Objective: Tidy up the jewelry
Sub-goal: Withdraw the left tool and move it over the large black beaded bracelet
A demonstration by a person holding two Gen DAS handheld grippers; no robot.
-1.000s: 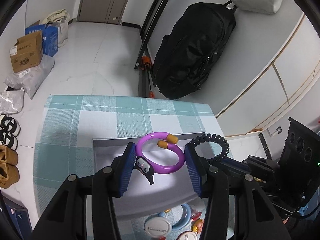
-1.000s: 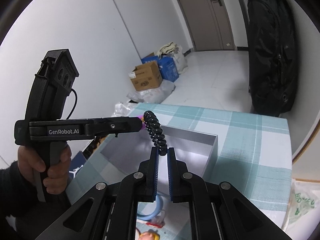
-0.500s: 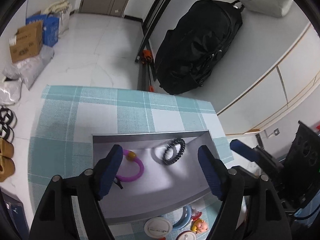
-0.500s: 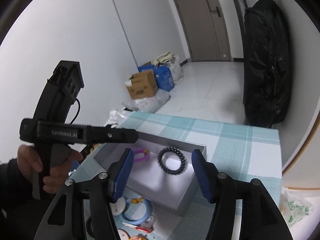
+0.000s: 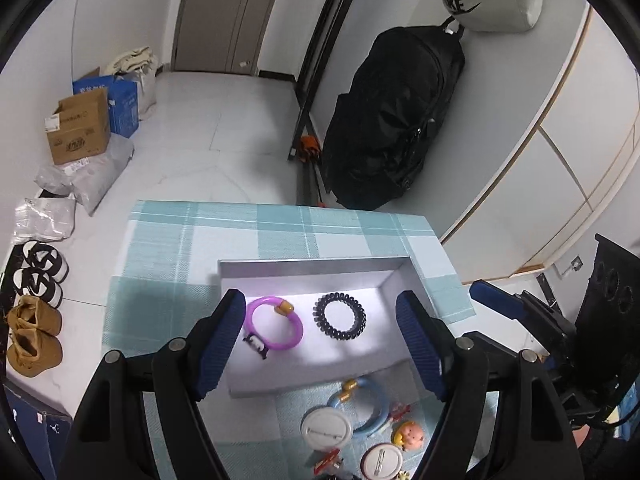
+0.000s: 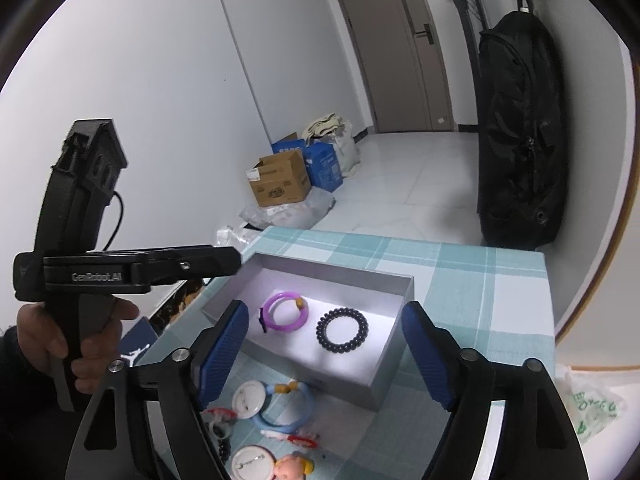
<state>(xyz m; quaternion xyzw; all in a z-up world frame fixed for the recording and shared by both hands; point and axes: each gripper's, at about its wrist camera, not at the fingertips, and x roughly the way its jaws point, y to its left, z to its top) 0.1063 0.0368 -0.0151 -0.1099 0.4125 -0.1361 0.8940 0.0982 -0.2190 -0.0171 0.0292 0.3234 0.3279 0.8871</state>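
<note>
A grey open box (image 5: 304,266) (image 6: 390,380) sits on the teal checked tablecloth. Inside lie a purple bracelet (image 5: 274,328) (image 6: 285,313) with a small black charm and a black spiral hair tie (image 5: 339,316) (image 6: 342,329), side by side. My left gripper (image 5: 320,340) hovers above the box's near side, open, nothing between its blue pads. My right gripper (image 6: 326,350) is over the box's near edge; its jaws are opening and hold nothing. In front of the box lie a blue bracelet (image 5: 370,406) (image 6: 286,408), white round badges (image 5: 326,428) (image 6: 249,400) and a small doll-face clip (image 5: 408,434) (image 6: 294,466).
A person's hand (image 6: 52,340) holds the left gripper's handle at the table's left edge. A black backpack (image 5: 394,128) (image 6: 520,136) stands beyond the table. Cardboard and blue boxes (image 5: 80,128) and shoes (image 5: 34,320) lie on the floor to the left.
Both grippers let go: the purple bracelet and the black hair tie dropped into the box. Both sets of jaws spread wide and drew back from the box.
</note>
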